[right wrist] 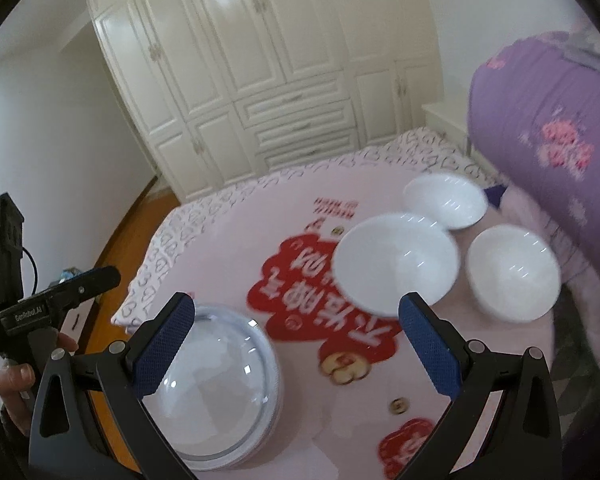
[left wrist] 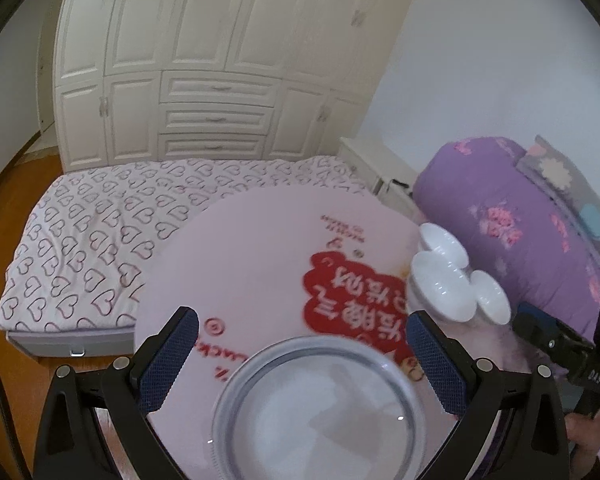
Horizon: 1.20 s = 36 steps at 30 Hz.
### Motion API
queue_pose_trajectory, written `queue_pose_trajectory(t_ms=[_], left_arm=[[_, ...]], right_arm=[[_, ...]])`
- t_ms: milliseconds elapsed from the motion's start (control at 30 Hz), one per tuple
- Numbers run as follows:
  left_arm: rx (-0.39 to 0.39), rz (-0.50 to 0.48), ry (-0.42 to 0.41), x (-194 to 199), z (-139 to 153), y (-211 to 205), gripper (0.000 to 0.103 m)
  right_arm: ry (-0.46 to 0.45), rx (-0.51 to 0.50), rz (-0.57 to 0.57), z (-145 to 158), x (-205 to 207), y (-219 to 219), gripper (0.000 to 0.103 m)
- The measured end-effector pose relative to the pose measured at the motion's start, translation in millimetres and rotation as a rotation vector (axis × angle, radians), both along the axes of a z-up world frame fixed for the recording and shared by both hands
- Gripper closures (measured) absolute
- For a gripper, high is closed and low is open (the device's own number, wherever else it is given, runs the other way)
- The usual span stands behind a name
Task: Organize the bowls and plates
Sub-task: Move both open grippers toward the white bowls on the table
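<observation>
The left gripper (left wrist: 302,354) has its two blue fingers (left wrist: 168,360) spread wide, and it holds nothing. It hangs just above a stack of plates (left wrist: 320,408) with grey rims. The plates sit near the left edge of the round tabletop (left wrist: 240,248), which has a pink cover with big red shapes and writing on it.

The right gripper (right wrist: 296,344) is spread wide too, and nothing is between its fingers (right wrist: 430,348). It hangs over the middle of the tabletop (right wrist: 228,240). From here the stack of plates (right wrist: 216,396) lies low on the left, partly behind the left finger. A hand (right wrist: 24,376) at the far left holds the other gripper's handle.

Three white bowls (right wrist: 396,264) sit close together toward the far right edge of the tabletop. The biggest bowl is in the middle, one bowl (right wrist: 446,200) is behind it, and another bowl (right wrist: 514,274) is to its right. All three are right side up and look empty.

Past the tabletop is a bed (left wrist: 100,232) with a heart sheet, a rolled purple blanket (left wrist: 512,232) on the right, and a tall white wardrobe (left wrist: 204,60) against the wall.
</observation>
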<state>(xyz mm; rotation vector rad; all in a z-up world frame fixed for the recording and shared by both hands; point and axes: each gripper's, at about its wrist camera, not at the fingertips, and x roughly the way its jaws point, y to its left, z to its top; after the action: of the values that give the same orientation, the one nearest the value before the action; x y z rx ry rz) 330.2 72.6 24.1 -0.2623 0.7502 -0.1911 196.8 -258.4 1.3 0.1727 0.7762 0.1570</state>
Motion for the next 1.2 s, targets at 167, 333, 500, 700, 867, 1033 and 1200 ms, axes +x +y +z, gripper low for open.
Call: queue_pose_trajectory(t_ms=[167,333,500,700,867,1033,1200], left_arm=[[-0.016,-0.029,-0.001,11,6,-14,0.001],[-0.041,-0.043,0.011,28,10,-28,0.001],[-0.051,-0.048,0.035,52,5,-44,0.001],[-0.069,-0.056,0.129,88,-14,-66,0.001],[-0.060,-0.076,0.184,111,-28,-88,0.001],[-0.039,-0.096,0.189,124,-37,-109,0.001],[-0.035,-0.098,0.225,138,-54,-124,0.001]], right_arm=[[-0.025,-0.021,-0.035,16,4,-29,0.000],[-0.030,-0.040,-0.063,26,9,-57,0.000],[-0.017,-0.051,-0.074,27,21,-82,0.000],[0.037,-0.034,-0.059,16,41,-104,0.000],[0.094,-0.054,-0.011,-2,59,-107,0.000],[0.131,-0.064,0.010,-17,74,-108,0.000],[0.153,-0.081,0.036,-26,84,-107,0.003]])
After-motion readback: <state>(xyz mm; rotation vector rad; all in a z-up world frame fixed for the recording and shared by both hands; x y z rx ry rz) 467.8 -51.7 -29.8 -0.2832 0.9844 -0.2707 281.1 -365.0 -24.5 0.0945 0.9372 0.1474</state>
